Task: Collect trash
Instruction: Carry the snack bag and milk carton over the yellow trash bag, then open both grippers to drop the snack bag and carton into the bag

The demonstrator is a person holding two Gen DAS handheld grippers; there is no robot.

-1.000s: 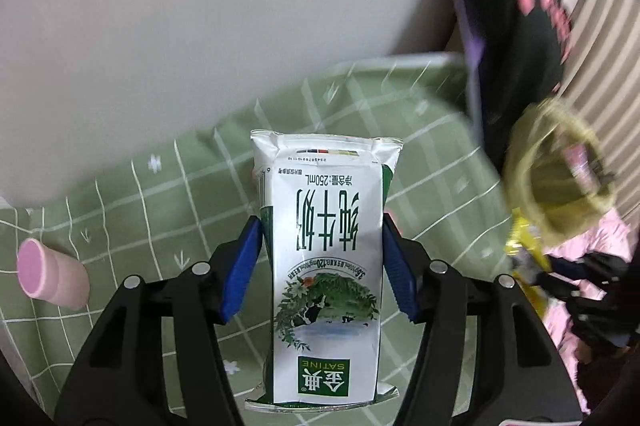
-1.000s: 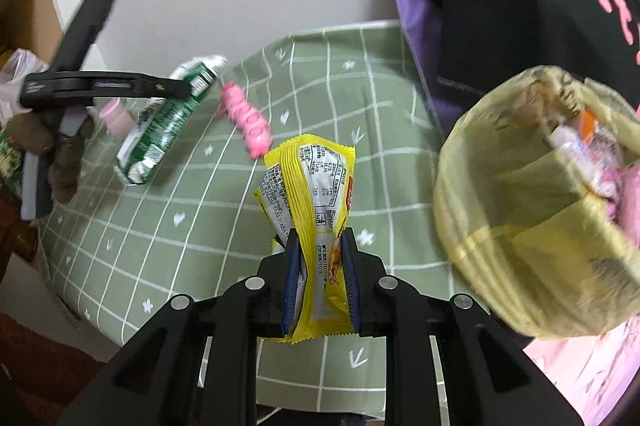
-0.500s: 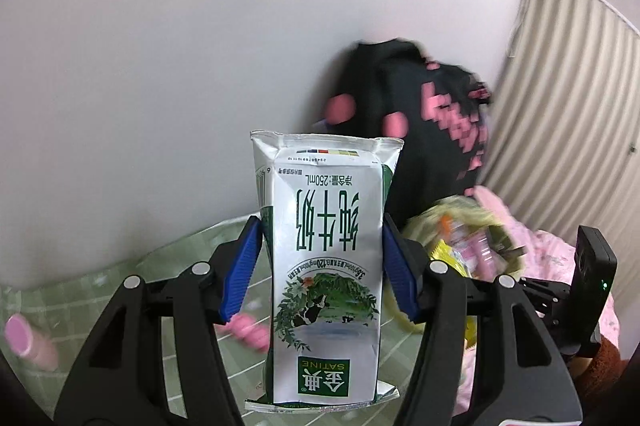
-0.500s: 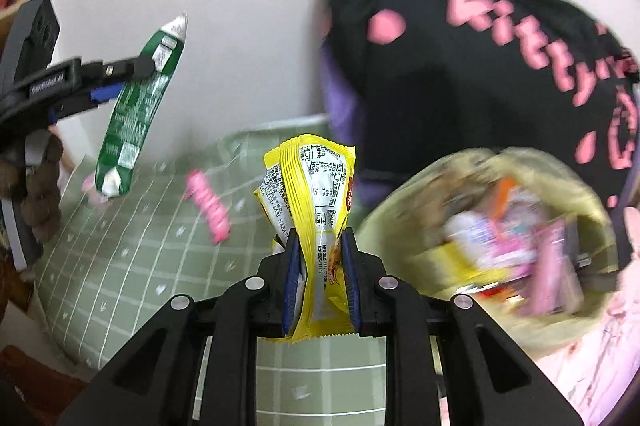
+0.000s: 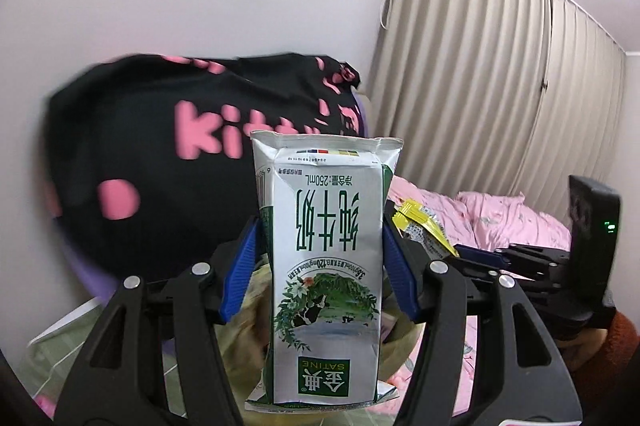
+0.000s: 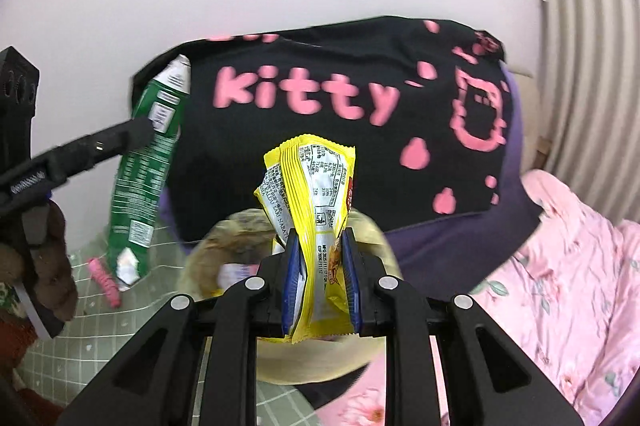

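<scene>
Milk carton (image 5: 326, 266) fills centre frame in my left view, pinched upside down by left tongs (image 5: 320, 262). Right view: right tongs (image 6: 320, 280) clamp yellow wrapper (image 6: 316, 210) at centre, above yellow trash bag (image 6: 320, 362), lower middle.

Even, soft daylight is seen, with glare at the upper right of the left view. Edges are bent by fisheye distortion. The black cloth (image 5: 160, 162) is blurred.
</scene>
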